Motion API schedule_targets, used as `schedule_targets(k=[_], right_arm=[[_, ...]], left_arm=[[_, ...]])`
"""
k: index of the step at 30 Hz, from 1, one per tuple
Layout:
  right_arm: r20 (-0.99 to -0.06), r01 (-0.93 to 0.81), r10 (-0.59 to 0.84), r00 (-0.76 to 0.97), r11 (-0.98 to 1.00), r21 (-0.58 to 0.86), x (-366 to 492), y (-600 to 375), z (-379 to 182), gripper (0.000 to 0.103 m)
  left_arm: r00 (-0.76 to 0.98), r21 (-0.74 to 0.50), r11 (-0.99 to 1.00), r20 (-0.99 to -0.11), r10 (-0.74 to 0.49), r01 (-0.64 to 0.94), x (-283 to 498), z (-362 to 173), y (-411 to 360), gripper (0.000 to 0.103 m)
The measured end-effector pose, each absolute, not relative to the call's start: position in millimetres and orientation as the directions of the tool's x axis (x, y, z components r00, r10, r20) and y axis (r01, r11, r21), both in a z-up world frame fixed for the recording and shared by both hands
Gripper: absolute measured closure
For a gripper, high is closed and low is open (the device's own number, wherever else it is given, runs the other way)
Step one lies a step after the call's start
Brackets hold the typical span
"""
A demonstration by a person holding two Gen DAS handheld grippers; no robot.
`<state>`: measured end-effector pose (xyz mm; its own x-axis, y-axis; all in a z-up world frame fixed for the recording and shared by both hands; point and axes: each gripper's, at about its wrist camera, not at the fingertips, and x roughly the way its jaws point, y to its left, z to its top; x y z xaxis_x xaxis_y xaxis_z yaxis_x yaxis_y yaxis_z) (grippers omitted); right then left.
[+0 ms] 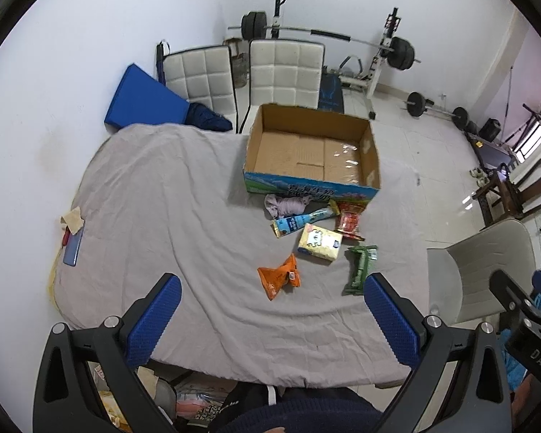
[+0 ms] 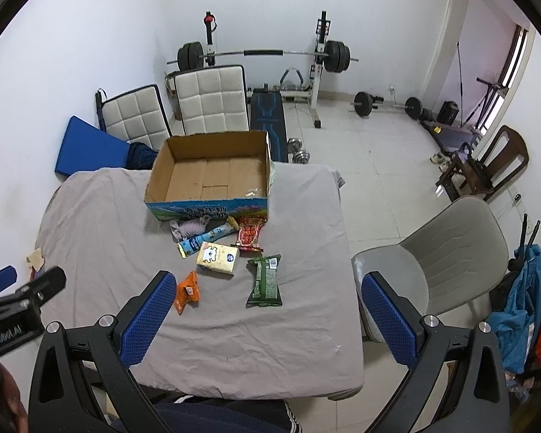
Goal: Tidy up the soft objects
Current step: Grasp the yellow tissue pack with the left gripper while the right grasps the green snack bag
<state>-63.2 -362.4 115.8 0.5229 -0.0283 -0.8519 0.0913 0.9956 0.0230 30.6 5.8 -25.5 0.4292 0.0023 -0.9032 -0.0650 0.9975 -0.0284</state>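
Left wrist view: your worktop (image 1: pixel 155 195), w/ a grey cloth over it, fills most of the frame. The open cardboard box (image 1: pixel 312 151) sits at its far side, nothing inside. Just in front of the box lies the soft stuff, bunched near the right half: a crumpled grey cloth item (image 1: pixel 286 205) touching the box front, a blue-white tube pack (image 1: pixel 303 221) beside it, a red snack pack (image 1: pixel 349 221) to the right, a yellow tissue pack (image 1: pixel 320 241) nearer you, a green wrapper (image 1: pixel 359 269) at right, and an orange pouch (image 1: pixel 279 279) closest to you.

Your left tool (image 1: pixel 272 312) hangs above the near edge, fingers spread wide, nothing between them. Your right tool (image 2: pixel 263 310) is also wide apart and holds nothing; in the right wrist view the orange pouch (image 2: pixel 187 290) lies just beside its left pad (image 2: pixel 148 317), but I can't tell if they touch. A phone (image 1: pixel 73 245) lies at the worktop's left edge, well apart.
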Motion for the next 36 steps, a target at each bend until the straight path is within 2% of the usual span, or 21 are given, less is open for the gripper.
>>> schedule_targets(k=[4,12,15,17,20,28,33,34,36], right_arm=[[-0.895,0.113,-0.022,0.446,0.993,0.032,-32.3,-375.1,65.4,0.000],[-0.975,0.129,-0.016,0.221,0.992,0.013,41.2,-395.9,-86.9,0.000],[-0.989,0.115,0.011,0.150,0.993,0.028,63.9,-396.5,-141.8,0.000],[-0.995,0.115,0.027,0.101,0.993,0.038,79.8,-394.5,-181.2,0.000],[-0.998,0.145,0.060,0.037,0.987,0.065,100.2,-393.6,-232.4,0.002],[-0.987,0.232,0.155,-0.053,0.963,0.139,131.3,-389.2,-303.3,0.017],[-0.983,0.262,0.174,-0.057,0.953,0.153,134.9,-397.0,-317.3,0.021],[-0.983,0.263,0.175,-0.059,0.952,0.154,134.6,-398.7,-318.8,0.025],[-0.981,0.264,0.182,-0.066,0.951,0.159,134.1,-402.0,-325.3,0.028]], left_arm=[[0.349,-0.028,0.997,-0.937,0.001,-0.077,61.2,-76.0,10.0,0.000],[0.174,-0.040,0.997,-0.984,-0.029,-0.059,116.7,-200.5,0.2,0.000],[0.090,-0.077,0.993,-0.994,-0.069,-0.091,139.6,-239.4,-6.3,0.000],[0.025,-0.157,0.977,-0.988,-0.155,-0.147,153.2,-264.6,-9.2,0.000],[-0.040,-0.211,0.948,-0.973,-0.227,-0.238,172.3,-297.7,-17.7,0.000],[-0.138,-0.276,0.813,-0.908,-0.395,-0.512,221.7,-370.9,-30.9,0.000],[-0.174,-0.217,0.797,-0.912,-0.371,-0.564,234.2,-395.8,-43.8,0.000],[-0.185,-0.200,0.806,-0.916,-0.356,-0.557,235.2,-399.5,-48.1,0.000],[-0.206,-0.178,0.826,-0.920,-0.332,-0.535,235.0,-407.6,-56.0,0.001]])
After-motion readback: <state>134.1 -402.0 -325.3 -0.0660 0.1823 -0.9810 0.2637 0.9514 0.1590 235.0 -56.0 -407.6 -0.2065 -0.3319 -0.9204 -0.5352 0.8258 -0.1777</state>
